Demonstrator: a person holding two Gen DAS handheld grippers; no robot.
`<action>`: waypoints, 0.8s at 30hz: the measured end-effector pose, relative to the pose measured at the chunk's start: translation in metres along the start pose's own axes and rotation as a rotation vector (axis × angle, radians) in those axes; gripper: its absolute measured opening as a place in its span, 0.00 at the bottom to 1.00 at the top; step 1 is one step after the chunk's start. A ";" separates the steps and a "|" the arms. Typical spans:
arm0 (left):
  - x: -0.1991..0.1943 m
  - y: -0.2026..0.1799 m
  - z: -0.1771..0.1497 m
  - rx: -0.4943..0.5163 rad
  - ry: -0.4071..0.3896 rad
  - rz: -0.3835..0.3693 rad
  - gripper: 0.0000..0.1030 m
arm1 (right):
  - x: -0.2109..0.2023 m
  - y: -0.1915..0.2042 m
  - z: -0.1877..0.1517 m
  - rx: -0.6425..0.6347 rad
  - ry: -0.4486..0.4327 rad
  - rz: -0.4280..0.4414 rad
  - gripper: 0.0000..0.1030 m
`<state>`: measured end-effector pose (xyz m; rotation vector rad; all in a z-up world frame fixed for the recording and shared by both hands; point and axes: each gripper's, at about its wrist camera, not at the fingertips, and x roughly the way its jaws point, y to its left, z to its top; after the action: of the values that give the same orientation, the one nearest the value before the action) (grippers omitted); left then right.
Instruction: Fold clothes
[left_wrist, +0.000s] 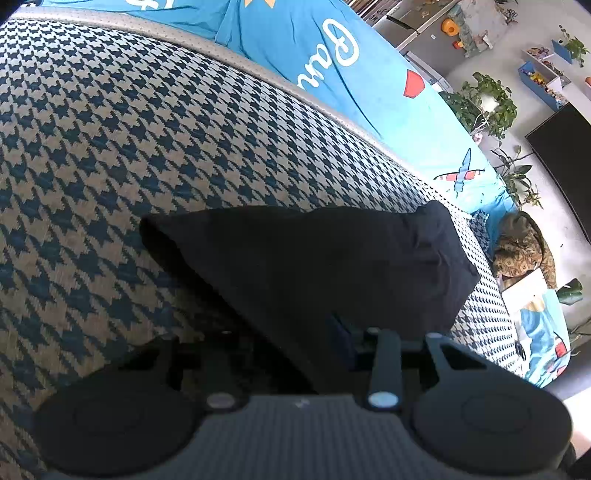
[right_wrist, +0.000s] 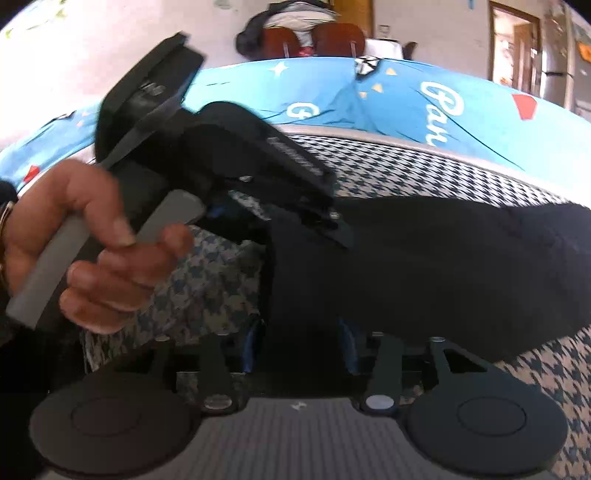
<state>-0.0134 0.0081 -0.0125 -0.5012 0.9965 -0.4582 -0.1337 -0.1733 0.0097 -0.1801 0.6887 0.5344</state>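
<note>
A black garment (left_wrist: 332, 258) lies partly folded on a houndstooth cloth (left_wrist: 147, 147), and its near edge runs down into my left gripper (left_wrist: 295, 343), which is shut on it. In the right wrist view the same black garment (right_wrist: 443, 266) stretches to the right, and my right gripper (right_wrist: 303, 347) is shut on its near edge between blue pads (right_wrist: 251, 343). The left gripper's body (right_wrist: 229, 155) and the hand holding it (right_wrist: 85, 240) show at the left of the right wrist view, close beside the right gripper.
A bright blue printed sheet (left_wrist: 351, 74) covers the surface behind the houndstooth cloth. Potted plants (left_wrist: 487, 103), a dark screen (left_wrist: 565, 166) and shelves stand at the far right. A patterned bundle (left_wrist: 524, 247) lies past the cloth's end. Chairs with clothes (right_wrist: 306, 33) stand behind.
</note>
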 end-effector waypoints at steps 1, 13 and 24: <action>0.000 0.000 0.000 0.001 0.001 0.002 0.34 | 0.001 0.002 -0.002 -0.010 0.003 -0.001 0.49; -0.002 -0.006 -0.003 0.065 -0.002 0.043 0.31 | 0.018 0.027 -0.010 -0.120 -0.005 -0.010 0.67; -0.007 -0.020 -0.006 0.198 -0.045 0.148 0.13 | 0.024 0.017 -0.003 -0.037 -0.022 -0.060 0.12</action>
<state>-0.0252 -0.0051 0.0015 -0.2567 0.9263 -0.4060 -0.1290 -0.1504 -0.0079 -0.2284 0.6508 0.4909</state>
